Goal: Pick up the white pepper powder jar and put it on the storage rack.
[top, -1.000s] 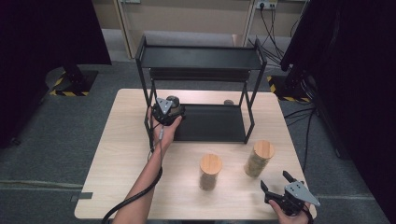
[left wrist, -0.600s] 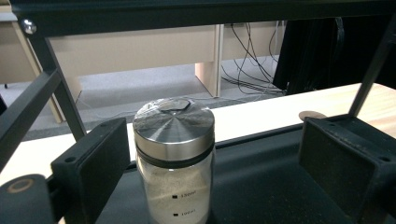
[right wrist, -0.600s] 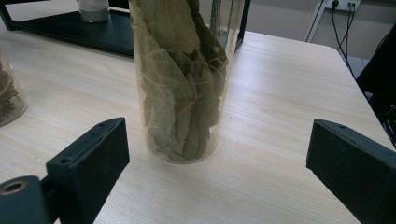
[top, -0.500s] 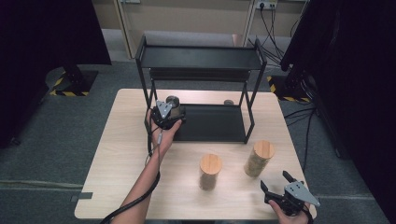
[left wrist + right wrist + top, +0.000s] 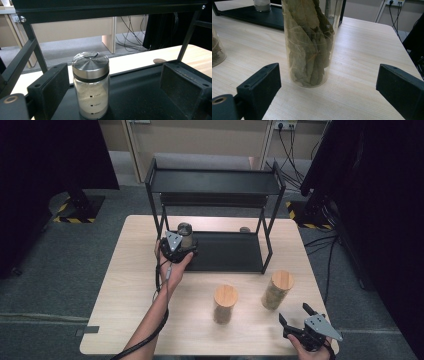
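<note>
Overhead, pale wood-grain table [image 5: 135, 285] on grey carpet, dark curtains at both sides, beige cabinet fronts and trailing cables behind. Black metal two-tier rack [image 5: 215, 182] at the table's far half. Left gripper [image 5: 182, 242] at the lower shelf's left end, jaws around a steel-lidded glass jar [image 5: 185, 231]. Two clear cylinders with round wooden lids on the bare table in front: shorter jar [image 5: 225, 304] left, taller jar [image 5: 276, 290] right. Right gripper [image 5: 297, 314] near the table's front right corner, jaws spread, just short of the taller jar. Next, left gripper view: same jar [image 5: 91, 85] upright on the matte black shelf [image 5: 140, 97], brushed-steel lid, clear wall with printed level marks, pale powder inside; black padded jaws wide apart, left one just beside the glass, contact unclear, right one well clear. Lastly, right gripper view: taller jar [image 5: 310, 42] packed with dry green bay leaves, standing on smooth light wood, between the spread jaws but farther off, untouched; shorter jar [image 5: 217, 50] at the left edge.
</note>
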A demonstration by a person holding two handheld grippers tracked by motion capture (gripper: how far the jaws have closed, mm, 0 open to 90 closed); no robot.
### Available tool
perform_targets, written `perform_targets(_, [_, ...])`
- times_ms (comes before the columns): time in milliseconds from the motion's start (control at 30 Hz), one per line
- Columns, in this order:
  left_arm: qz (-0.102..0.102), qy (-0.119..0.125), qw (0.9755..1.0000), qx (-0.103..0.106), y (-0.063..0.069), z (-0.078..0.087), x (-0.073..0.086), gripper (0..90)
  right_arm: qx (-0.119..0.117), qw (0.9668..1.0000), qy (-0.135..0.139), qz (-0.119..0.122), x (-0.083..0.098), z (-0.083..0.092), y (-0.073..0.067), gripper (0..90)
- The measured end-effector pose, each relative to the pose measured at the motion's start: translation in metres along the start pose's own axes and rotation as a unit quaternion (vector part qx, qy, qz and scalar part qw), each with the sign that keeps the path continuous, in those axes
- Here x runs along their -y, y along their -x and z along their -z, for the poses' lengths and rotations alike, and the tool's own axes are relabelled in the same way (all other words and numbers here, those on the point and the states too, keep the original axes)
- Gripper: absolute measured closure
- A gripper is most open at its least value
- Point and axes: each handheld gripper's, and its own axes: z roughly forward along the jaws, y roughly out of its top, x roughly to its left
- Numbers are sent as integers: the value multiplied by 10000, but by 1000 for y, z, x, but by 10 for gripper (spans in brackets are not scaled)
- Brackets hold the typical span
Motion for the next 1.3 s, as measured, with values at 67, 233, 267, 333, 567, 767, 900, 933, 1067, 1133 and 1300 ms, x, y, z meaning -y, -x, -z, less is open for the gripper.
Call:
perform_targets(67, [6, -6, 10000, 18, 0, 2, 2, 84, 2, 10000, 4, 5, 0, 0, 0, 60])
perform_targets(233, [-47, -51, 10000, 61, 2, 4, 8, 83, 11, 10000, -5, 4, 0, 0, 0, 60])
perform_targets(267, [-50, -60, 9999, 64, 2, 5, 8, 84, 12, 10000, -2, 3, 0, 0, 0, 60])
perform_targets(333, [-47, -60, 9999, 73, 2, 6, 10, 83, 9, 10000, -5, 5, 0, 0, 0, 60])
perform_targets(567, [-61, -45, 9999, 135, 5, 13, 15, 84, 11, 10000, -12, 9, 0, 0, 0, 60])
perform_targets(767, [-54, -44, 9998, 164, 6, 18, 18, 84, 10, 10000, -14, 7, 0, 0, 0, 60])
perform_targets(900, [-29, -20, 9998, 211, 9, 21, 21, 84, 13, 10000, -7, -3, 0, 0, 0, 60])
perform_targets(933, [-30, -15, 9997, 229, 9, 22, 21, 84, 12, 10000, -8, -2, 0, 0, 0, 60])
perform_targets(1067, [-39, -16, 9995, 302, 11, 27, 22, 85, 13, 10000, -10, 1, 0, 0, 0, 60])
perform_targets(1133, [-46, -10, 9995, 324, 11, 29, 23, 85, 14, 10000, -13, 1, 0, 0, 0, 60])
perform_targets(1300, [-45, 10, 9993, 385, 11, 35, 24, 84, 16, 10000, -14, -2, 0, 0, 0, 60])
